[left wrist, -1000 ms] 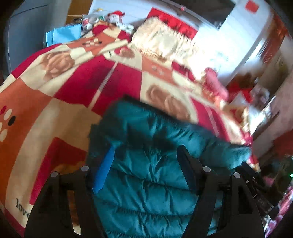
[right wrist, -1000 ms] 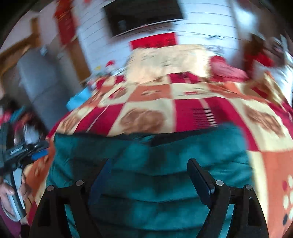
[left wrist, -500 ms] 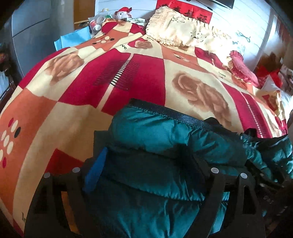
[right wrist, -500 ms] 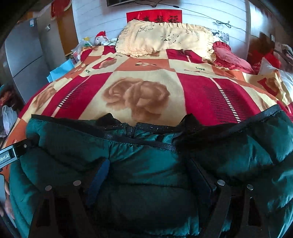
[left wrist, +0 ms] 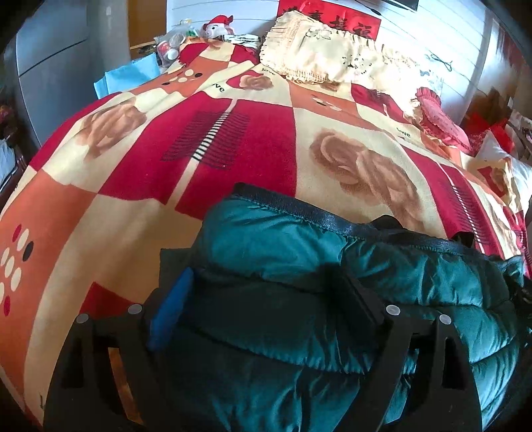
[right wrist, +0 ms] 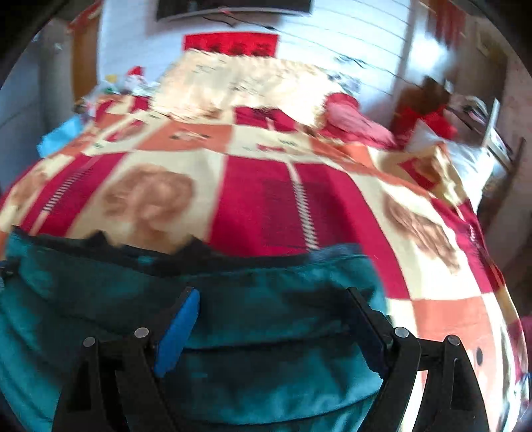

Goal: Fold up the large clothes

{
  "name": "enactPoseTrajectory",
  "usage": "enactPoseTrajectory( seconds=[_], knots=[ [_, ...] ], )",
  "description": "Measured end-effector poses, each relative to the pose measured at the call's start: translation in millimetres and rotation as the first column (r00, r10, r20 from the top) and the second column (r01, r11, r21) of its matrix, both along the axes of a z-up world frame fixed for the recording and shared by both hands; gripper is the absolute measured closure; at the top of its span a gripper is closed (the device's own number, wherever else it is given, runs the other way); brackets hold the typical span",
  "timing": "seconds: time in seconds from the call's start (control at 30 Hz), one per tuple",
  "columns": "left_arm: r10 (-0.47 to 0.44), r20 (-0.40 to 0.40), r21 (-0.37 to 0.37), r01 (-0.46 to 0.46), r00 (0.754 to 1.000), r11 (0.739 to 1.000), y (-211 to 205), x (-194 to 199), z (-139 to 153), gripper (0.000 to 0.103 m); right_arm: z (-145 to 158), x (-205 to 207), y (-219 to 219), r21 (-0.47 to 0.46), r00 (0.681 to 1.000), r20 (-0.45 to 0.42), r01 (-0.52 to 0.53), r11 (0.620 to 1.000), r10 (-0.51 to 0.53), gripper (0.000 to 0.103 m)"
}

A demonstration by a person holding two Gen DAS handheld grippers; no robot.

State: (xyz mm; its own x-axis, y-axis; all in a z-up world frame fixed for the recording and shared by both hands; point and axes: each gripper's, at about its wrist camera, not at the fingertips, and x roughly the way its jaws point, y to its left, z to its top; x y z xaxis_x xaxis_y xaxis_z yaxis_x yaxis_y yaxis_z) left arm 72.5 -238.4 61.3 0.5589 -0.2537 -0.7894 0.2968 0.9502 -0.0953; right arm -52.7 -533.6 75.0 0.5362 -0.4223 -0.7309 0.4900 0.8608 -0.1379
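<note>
A big bed blanket (left wrist: 232,139) with red, orange and cream squares and brown roses fills most of both views. It runs far up to a cream frilly pillow (left wrist: 319,56) at the head of the bed, with a red frilly cushion (left wrist: 439,119) beside it on the right. There is lots of bare blanket past the coat and to its left side in the left wrist view. In the right wrist view the blanket (right wrist: 266,199) is also bare past the coat and on the right, where it drops off at the bed's edge. A grey cupboard (left wrist: 50,66) stands past the left edge of the bed.

The green puffy coat (left wrist: 332,282) lies on the near part of the bed, bunched in thick, shiny rolls. A black band (left wrist: 299,212) runs along its far edge. In the right wrist view the coat (right wrist: 249,315) looks blurry.

The left gripper (left wrist: 259,292) has its two fingers wide apart, with a fat roll of coat bulging between them. The right gripper (right wrist: 269,312) also has its fingers wide apart over the coat. I cannot tell if either one is pinching the cloth.

A small santa toy (left wrist: 216,26) sits at the far corner.
</note>
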Motion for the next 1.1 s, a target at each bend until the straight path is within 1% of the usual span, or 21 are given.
enactPoseTrajectory(
  seconds=[0.03,0.1,0.13,0.3,0.4,0.5,0.6,0.67,0.7,0.77,0.8,0.87,0.93,1.0,1.07,1.1],
  knots=[
    [-0.003,0.005,0.005,0.003,1.000,1.000,-2,1,-1,0.016,-8,-1,-10,0.048,1.000,-0.008,0.018,0.999,-0.017,0.012],
    [-0.006,0.010,0.011,0.005,1.000,1.000,-6,2,-2,0.015,-20,-2,-25,0.126,0.999,-0.012,0.051,0.991,-0.050,0.009],
    [-0.006,0.012,0.012,0.006,1.000,1.000,-8,3,-2,0.015,-25,-3,-30,0.147,0.998,-0.005,0.059,0.987,-0.059,0.007],
    [-0.006,0.016,0.010,0.006,1.000,1.000,-10,7,-7,0.013,-36,-4,-39,0.190,0.996,0.023,0.076,0.979,-0.082,0.005],
    [-0.009,0.016,-0.002,0.009,1.000,1.000,-9,8,-7,0.013,-37,-3,-35,0.176,0.996,0.025,0.079,0.981,-0.085,0.005],
    [-0.022,0.006,-0.023,0.022,1.000,0.999,-2,7,-3,0.013,-24,-10,-27,0.155,0.996,0.031,0.079,0.985,-0.085,0.006],
    [-0.023,0.006,-0.039,0.023,1.000,0.999,10,-3,12,0.013,3,-37,-16,0.188,0.987,0.140,0.054,0.981,-0.081,0.006],
    [-0.022,0.012,-0.077,0.023,1.000,0.997,21,-15,23,0.013,18,-55,-5,0.194,0.983,0.172,0.030,0.980,-0.064,0.006],
    [-0.030,0.015,-0.097,0.031,0.999,0.995,26,-21,28,0.013,23,-63,2,0.187,0.983,0.177,0.010,0.982,-0.043,0.006],
    [-0.047,0.036,-0.114,0.051,0.998,0.992,32,-37,37,0.013,29,-75,14,0.155,0.985,0.171,-0.020,0.988,-0.007,0.006],
    [-0.055,0.052,-0.116,0.061,0.997,0.991,34,-44,40,0.013,31,-82,22,0.119,0.988,0.157,-0.029,0.992,0.010,0.006],
    [-0.079,0.079,-0.106,0.087,0.994,0.991,35,-60,45,0.013,31,-91,31,0.074,0.989,0.146,-0.038,0.997,0.027,0.006],
    [-0.097,0.091,-0.093,0.106,0.991,0.990,34,-73,42,0.013,27,-98,36,0.056,0.990,0.141,-0.034,0.998,0.026,0.006],
    [-0.104,0.082,-0.062,0.109,0.991,0.992,33,-81,33,0.013,19,-100,36,0.059,0.992,0.127,-0.023,0.998,0.015,0.006],
    [-0.112,0.047,-0.007,0.113,0.993,0.994,29,-83,17,0.013,4,-98,32,0.074,0.996,0.091,0.001,0.997,-0.007,0.006],
    [-0.113,0.045,-0.002,0.114,0.993,0.994,28,-83,11,0.013,-8,-95,30,0.093,0.998,0.065,0.014,0.996,-0.020,0.005]
  ],
)
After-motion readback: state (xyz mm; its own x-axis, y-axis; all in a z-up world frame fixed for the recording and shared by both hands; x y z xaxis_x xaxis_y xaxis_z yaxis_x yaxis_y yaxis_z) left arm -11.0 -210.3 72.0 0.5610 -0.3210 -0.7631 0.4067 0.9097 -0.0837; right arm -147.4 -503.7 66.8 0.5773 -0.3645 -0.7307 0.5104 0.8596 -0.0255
